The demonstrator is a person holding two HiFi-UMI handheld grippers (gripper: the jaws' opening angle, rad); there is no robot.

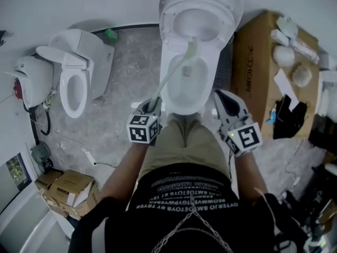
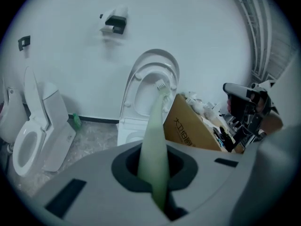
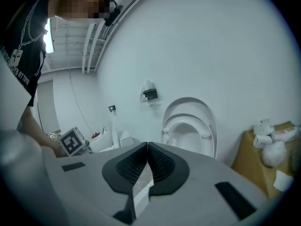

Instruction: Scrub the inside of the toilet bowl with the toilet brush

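A white toilet point(image 1: 184, 91) stands right in front of me, with its lid and seat point(image 1: 202, 7) raised against the wall. My left gripper point(image 1: 151, 107) is shut on the pale green handle of the toilet brush point(image 1: 171, 75). The handle slants up to the right, and the brush head point(image 1: 192, 45) hangs over the back of the bowl. In the left gripper view the handle point(image 2: 155, 145) runs out between the jaws toward the raised seat point(image 2: 150, 86). My right gripper point(image 1: 221, 96) hovers beside the bowl's right rim. Its jaws meet in the right gripper view point(image 3: 147, 147), with no object held.
A second white toilet point(image 1: 76, 80) stands to the left, with a green bottle point(image 1: 110, 34) by the wall. A big cardboard box point(image 1: 258, 73) with clutter on top presses against the toilet's right side. Smaller boxes point(image 1: 66, 188) lie at the lower left. The person's legs fill the bottom of the head view.
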